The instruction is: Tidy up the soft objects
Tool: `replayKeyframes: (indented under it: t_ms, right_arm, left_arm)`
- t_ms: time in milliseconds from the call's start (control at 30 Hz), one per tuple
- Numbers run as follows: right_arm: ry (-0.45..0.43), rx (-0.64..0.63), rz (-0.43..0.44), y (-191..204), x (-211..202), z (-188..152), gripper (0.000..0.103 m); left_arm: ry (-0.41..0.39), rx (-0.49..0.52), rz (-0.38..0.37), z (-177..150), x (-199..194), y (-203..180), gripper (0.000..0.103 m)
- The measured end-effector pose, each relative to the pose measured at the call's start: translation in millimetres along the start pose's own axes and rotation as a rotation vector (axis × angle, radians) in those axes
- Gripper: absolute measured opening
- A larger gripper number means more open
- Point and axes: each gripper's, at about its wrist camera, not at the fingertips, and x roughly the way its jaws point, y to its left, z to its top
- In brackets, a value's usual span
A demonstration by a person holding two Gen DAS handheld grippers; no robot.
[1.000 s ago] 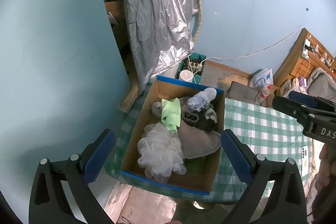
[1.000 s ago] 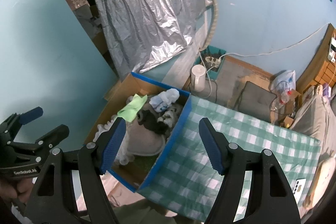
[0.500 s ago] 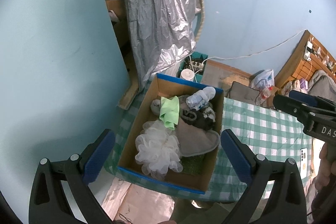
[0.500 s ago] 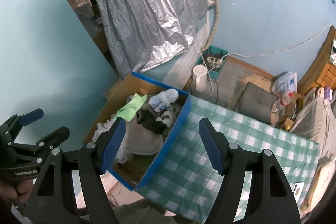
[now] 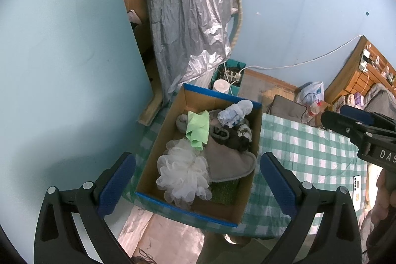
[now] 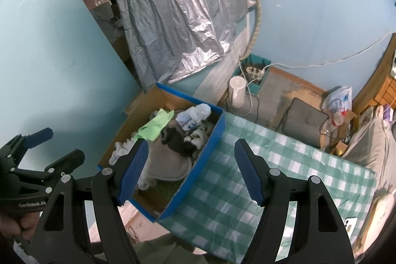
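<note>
A blue-rimmed cardboard box (image 5: 257, 130) sits at the left end of a green checked table (image 5: 309, 152). It holds a white mesh pouf (image 5: 183, 175), a green cloth (image 5: 198, 128), a grey cloth (image 5: 227, 162), dark socks (image 5: 235, 137) and a white-blue bundle (image 5: 235, 110). My left gripper (image 5: 198, 187) is open and empty, high above the box. My right gripper (image 6: 190, 172) is open and empty, above the box's right wall (image 6: 198, 170). The green cloth (image 6: 156, 125) and dark socks (image 6: 178, 140) show there too.
A phone (image 5: 357, 187) lies at the table's right edge. Beyond the table stand a white kettle (image 6: 237, 95), a teal crate with a power strip (image 6: 255, 71), a grey cushion (image 6: 304, 120) and a silver sheet (image 6: 173, 16) against the blue wall. Wooden furniture (image 5: 358, 76) stands right.
Both grippers have drawn up and back a little, so the box looks smaller and lower. Both stay open and empty. The box's contents have not moved.
</note>
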Motion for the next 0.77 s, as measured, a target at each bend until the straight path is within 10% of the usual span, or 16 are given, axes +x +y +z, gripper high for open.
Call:
replayKeyframes:
  t_ms: [767]
  right_arm:
    - [0.002,0.003,0.000,-0.2,-0.8,-0.1,0.072]
  left_arm:
    - [0.003,-0.003,0.001,-1.7,-1.7,1.8,0.101]
